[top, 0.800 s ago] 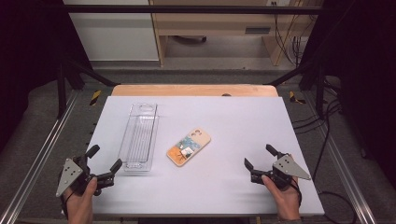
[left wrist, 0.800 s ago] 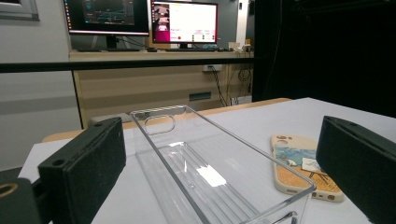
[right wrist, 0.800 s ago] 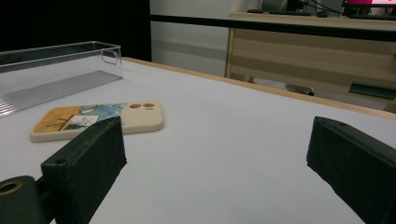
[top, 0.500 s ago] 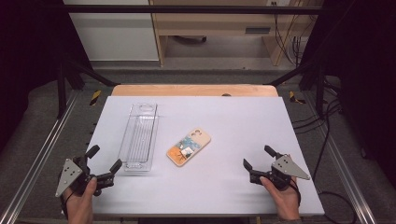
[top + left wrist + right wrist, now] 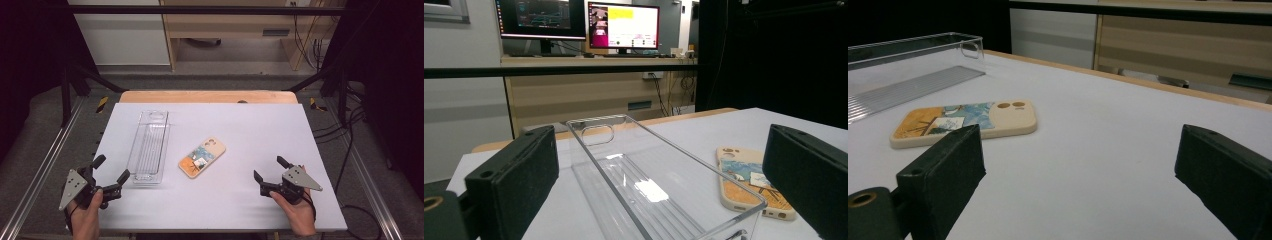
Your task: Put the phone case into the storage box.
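- Well, at the near left corner the left gripper [image 5: 106, 173] sits low with its jaws spread wide and nothing between them; the clear plastic tray [image 5: 149, 145] lies just ahead of it, lengthwise and empty.
- Beside the tray, near mid-table, the phone case [image 5: 202, 157] lies flat (picture side up), apart from both tools.
- At the near right the right gripper [image 5: 270, 170] points towards the case, jaws wide, holding nothing; I'd judge this the approach step; next it must reach the case and close on its edges.
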Available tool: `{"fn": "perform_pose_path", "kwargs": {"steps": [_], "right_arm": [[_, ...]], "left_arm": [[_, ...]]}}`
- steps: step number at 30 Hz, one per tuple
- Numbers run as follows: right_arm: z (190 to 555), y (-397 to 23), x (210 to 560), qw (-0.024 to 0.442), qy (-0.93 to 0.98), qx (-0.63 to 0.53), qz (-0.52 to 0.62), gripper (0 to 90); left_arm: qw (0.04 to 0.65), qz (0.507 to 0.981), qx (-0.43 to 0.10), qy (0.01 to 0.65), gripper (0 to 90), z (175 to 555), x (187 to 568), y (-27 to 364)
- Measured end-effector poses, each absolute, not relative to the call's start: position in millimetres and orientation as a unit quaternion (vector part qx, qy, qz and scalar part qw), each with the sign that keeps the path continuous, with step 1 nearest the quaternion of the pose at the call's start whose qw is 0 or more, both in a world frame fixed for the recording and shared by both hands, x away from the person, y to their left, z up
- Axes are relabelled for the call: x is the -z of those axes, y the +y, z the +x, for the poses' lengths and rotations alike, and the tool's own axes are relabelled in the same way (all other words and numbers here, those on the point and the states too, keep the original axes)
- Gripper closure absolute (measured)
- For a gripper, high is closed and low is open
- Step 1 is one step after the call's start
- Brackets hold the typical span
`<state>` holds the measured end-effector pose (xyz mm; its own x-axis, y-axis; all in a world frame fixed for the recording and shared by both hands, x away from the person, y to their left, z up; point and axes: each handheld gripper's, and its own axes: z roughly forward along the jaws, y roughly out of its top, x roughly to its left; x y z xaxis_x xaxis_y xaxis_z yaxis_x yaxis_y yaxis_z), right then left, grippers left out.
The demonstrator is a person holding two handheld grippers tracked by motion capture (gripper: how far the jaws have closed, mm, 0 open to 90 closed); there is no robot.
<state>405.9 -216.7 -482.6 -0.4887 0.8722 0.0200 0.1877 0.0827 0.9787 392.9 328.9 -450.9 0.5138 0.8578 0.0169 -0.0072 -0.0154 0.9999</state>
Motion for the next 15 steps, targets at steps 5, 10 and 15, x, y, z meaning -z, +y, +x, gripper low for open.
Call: {"fn": "perform_pose_path", "kwargs": {"steps": [5,10,15], "right_arm": [[417.3,-201.9,475.2,0.308,0.681,-0.528,0.403,6.5],[431.7,-182.3,458.9,0.296,0.716,-0.502,0.385,6.4],[449.9,-162.0,443.5,0.274,0.758,-0.456,0.379,7.0]], "left_arm": [[0.612,0.620,-0.351,0.344,1.5,393.8,451.8,329.3],[0.612,0.620,-0.352,0.343,1.5,393.0,451.3,329.3],[0.621,0.612,-0.343,0.349,1.5,393.2,451.7,330.7]]}}
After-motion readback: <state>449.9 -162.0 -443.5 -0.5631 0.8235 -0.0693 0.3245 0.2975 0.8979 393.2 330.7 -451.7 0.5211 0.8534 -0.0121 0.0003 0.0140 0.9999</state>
